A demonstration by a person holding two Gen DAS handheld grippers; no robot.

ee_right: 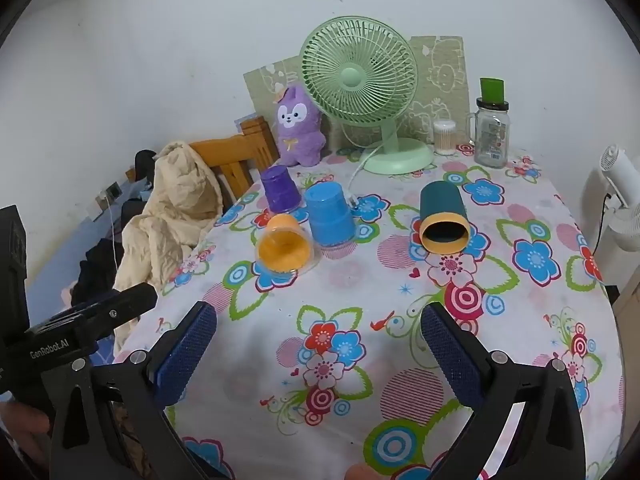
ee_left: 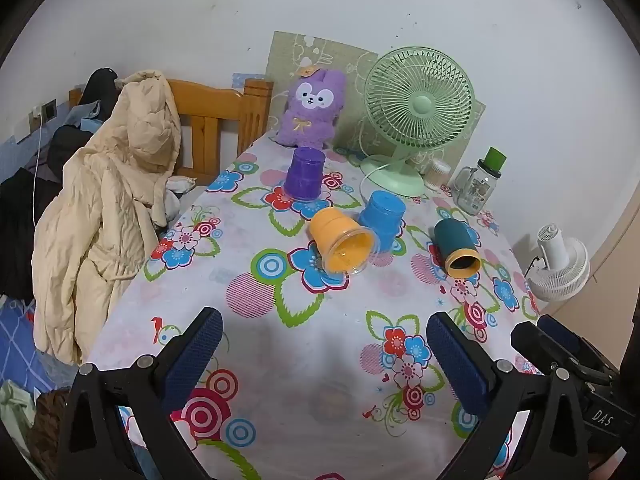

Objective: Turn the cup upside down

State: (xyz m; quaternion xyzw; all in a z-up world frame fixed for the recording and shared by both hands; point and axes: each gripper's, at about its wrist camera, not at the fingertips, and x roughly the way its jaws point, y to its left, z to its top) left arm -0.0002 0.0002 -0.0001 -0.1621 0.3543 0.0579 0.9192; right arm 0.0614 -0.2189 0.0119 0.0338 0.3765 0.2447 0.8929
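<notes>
An orange cup lies on its side, mouth toward me, mid-table. A dark teal cup with a yellow rim also lies on its side to its right. A blue cup and a purple cup stand upside down behind the orange one. My left gripper is open and empty over the near table edge. My right gripper is open and empty, also near the front edge, well short of the cups.
A flowered cloth covers the table. At the back stand a green fan, a purple plush, a glass jar with green lid. A beige coat hangs at the left edge.
</notes>
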